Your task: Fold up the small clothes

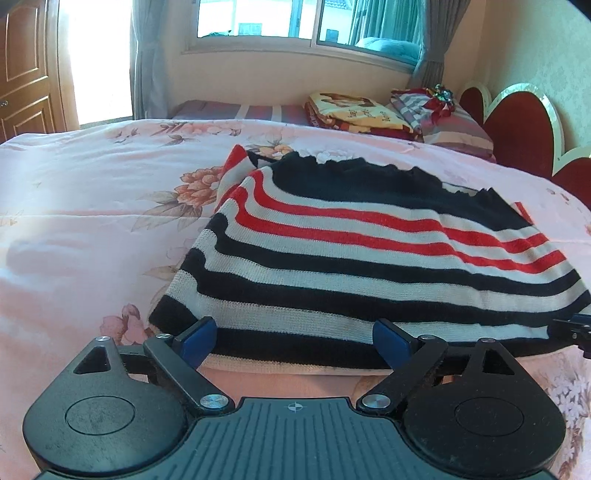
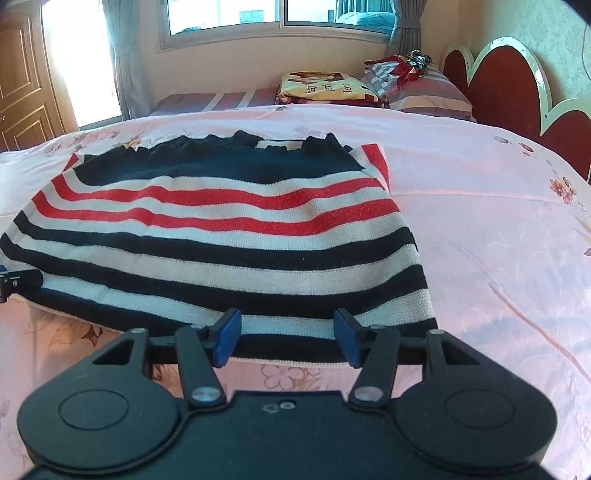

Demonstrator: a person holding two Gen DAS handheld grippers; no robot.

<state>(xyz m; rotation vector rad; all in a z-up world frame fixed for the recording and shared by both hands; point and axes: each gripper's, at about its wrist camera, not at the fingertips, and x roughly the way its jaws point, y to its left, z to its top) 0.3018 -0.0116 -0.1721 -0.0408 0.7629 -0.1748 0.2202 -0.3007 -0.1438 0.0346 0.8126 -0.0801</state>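
A small knitted sweater (image 1: 351,254) with black, white and red stripes lies flat on the pink floral bedspread (image 1: 92,221), sleeves folded in, neckline at the far end. It also shows in the right wrist view (image 2: 229,236). My left gripper (image 1: 295,339) is open at the sweater's near hem, toward its left corner, blue pads apart with the hem between them. My right gripper (image 2: 288,341) is open at the near hem toward the right corner. Each gripper's tip shows at the edge of the other view: the right one (image 1: 576,328), the left one (image 2: 14,282).
The bedspread (image 2: 498,221) spreads wide on both sides of the sweater. A folded yellow blanket (image 1: 354,112) and striped pillows (image 1: 450,125) lie at the far end by the red headboard (image 1: 517,122). A window (image 1: 295,18) and wooden door (image 1: 22,66) stand behind.
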